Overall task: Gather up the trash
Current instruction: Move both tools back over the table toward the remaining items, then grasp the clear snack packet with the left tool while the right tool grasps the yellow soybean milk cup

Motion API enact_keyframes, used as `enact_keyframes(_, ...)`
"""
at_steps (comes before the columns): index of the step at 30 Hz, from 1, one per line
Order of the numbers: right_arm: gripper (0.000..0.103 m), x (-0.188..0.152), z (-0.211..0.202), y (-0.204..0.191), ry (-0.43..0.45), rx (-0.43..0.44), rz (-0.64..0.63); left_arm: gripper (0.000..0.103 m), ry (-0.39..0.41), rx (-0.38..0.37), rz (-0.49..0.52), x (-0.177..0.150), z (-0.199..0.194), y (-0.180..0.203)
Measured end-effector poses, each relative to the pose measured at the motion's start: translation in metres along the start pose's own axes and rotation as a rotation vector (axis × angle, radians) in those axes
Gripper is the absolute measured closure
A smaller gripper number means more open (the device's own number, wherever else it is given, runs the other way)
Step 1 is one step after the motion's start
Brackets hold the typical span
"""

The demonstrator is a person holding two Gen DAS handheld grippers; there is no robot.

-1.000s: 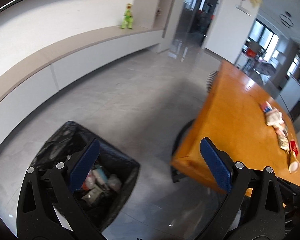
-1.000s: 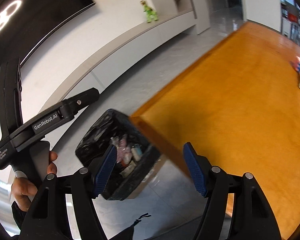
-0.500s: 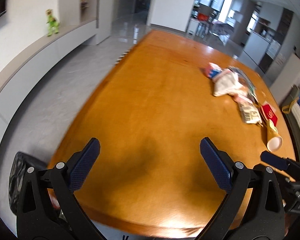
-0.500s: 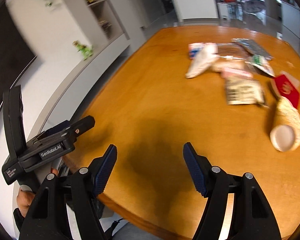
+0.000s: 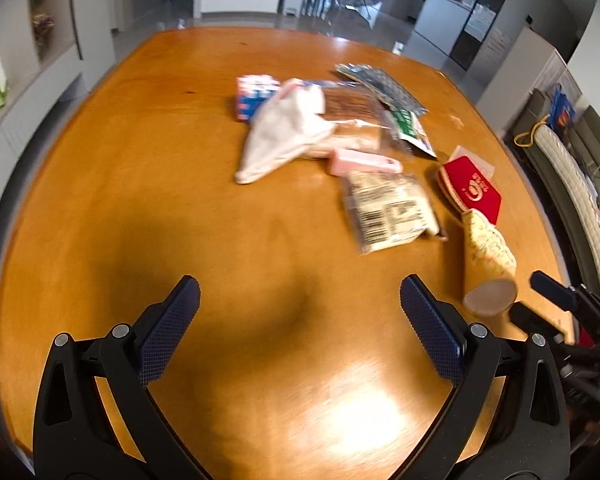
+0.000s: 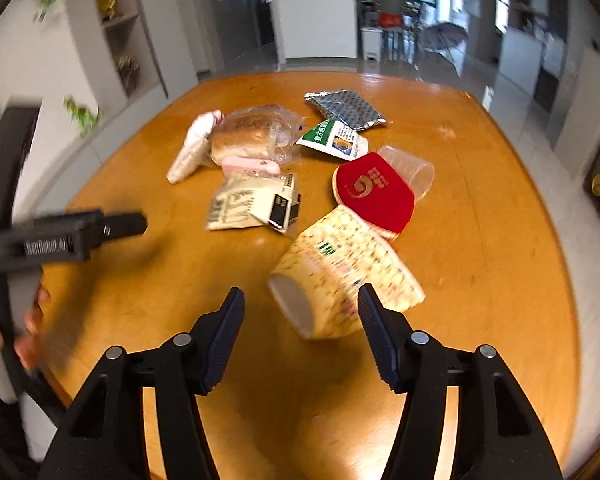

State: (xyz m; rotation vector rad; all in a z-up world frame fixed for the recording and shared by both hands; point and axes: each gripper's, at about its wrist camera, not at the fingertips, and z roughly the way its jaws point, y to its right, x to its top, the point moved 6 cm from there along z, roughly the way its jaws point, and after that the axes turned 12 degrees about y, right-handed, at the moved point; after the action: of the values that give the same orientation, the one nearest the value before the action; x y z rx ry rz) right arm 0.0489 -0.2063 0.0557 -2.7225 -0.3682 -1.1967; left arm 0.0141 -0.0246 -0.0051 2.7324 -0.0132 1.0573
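Observation:
Trash lies in a heap on the orange wooden table [image 5: 140,200]: a white bag [image 5: 288,132], a cream wrapper [image 5: 392,212], a red cup sleeve [image 5: 472,192] and a patterned paper cup [image 5: 488,264] on its side. My left gripper [image 5: 299,288] hovers open over bare wood short of the heap, with nothing between its fingers. My right gripper [image 6: 300,294] is over the paper cup [image 6: 340,276]. Its jaws are closing, with the cup's near end between the fingertips and a gap still on the left side. The left gripper [image 6: 80,232] shows at that view's left edge.
Behind the cup lie a clear plastic cup [image 6: 412,168], a bagged bread loaf [image 6: 252,136], a green-white packet [image 6: 332,140] and a foil packet [image 6: 344,108]. A sofa [image 5: 572,184] stands past the table's right edge. Shelving and grey floor lie to the left.
Both views have swung from the black-bagged bin on the floor to the table, and the trash heap is now close. The right jaws have narrowed, and the paper cup now sits at their tips.

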Motion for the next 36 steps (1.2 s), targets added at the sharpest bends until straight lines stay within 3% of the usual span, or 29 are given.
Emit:
enact_keyframes(5, 0.059, -0.002, 0.035, 0.006, -0.06, -0.01, -0.139, 0.006, -0.057, -0.025, -0.027, 0.016, 0.038, 0.033)
enact_keyframes(7, 0.07, -0.003, 0.033, 0.007, -0.044, 0.007, -0.13, 0.006, -0.074, 0.005, 0.017, 0.02, 0.054, 0.044)
enact_keyframes(9, 0.074, -0.003, 0.026, 0.009, -0.034, 0.023, -0.103, 0.006, -0.106, 0.042, 0.059, 0.022, 0.073, 0.056)
enact_keyframes(13, 0.074, -0.004, 0.014, 0.014, -0.018, 0.041, -0.033, 0.006, -0.15, 0.034, 0.027, 0.018, 0.095, 0.067)
enact_keyframes(17, 0.075, -0.003, 0.006, 0.016, -0.003, 0.068, 0.033, 0.006, -0.098, 0.061, 0.085, 0.018, 0.101, 0.078)
enact_keyframes(19, 0.075, -0.002, 0.001, 0.015, 0.005, 0.069, 0.046, 0.021, -0.069, 0.053, 0.122, 0.016, 0.097, 0.082)
enact_keyframes(21, 0.075, -0.001, -0.004, 0.012, 0.017, 0.072, 0.053, 0.045, -0.06, 0.024, 0.125, 0.015, 0.088, 0.079)
enact_keyframes(24, 0.075, 0.001, -0.014, 0.003, 0.039, 0.091, 0.065, 0.063, -0.086, -0.083, 0.054, 0.01, 0.073, 0.065)
enact_keyframes(30, 0.075, 0.004, -0.03, -0.035, 0.072, 0.15, 0.063, 0.068, -0.016, -0.128, -0.012, -0.012, 0.016, 0.023)
enact_keyframes(36, 0.075, -0.005, -0.039, -0.097, 0.08, 0.227, 0.049, 0.068, 0.074, -0.07, -0.058, -0.04, -0.039, -0.037)
